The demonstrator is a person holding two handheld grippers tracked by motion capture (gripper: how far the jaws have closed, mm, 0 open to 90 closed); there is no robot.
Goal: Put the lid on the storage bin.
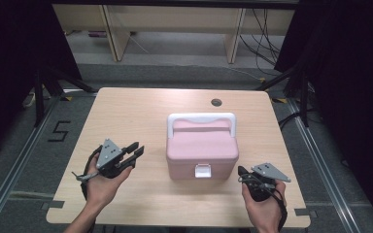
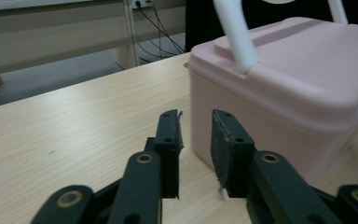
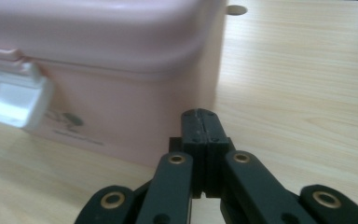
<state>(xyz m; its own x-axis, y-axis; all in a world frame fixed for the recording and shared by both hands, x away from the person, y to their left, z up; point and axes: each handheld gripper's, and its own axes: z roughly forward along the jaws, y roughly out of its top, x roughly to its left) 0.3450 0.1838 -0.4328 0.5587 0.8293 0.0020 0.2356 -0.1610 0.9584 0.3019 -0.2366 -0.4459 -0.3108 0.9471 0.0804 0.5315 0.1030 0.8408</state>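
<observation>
A light wooden table [image 1: 126,111] is seen from above, and a pink box [image 1: 202,150] with a white handle [image 1: 201,118] is set near its middle, slightly toward the person's side. The lid is seated flat on the body and the white latch [image 1: 203,170] on the near face appears to be down, so the box is judged to be still closed; the handle is folded back toward the far edge. Nothing has yet been lifted, unlatched or gripped, and the work is judged to be at its very start (the approach only).

The left gripper [image 1: 138,150] is held low over the table to the left of the box, well apart from it in the high view, and is pointed toward the box's left side. Its jaws are parted with nothing between them, the box's near corner lying just beyond them in the left gripper view.

The right gripper [image 1: 241,171] is held just beside the box's near right corner, not touching it. Its jaws are pressed together on nothing.
</observation>
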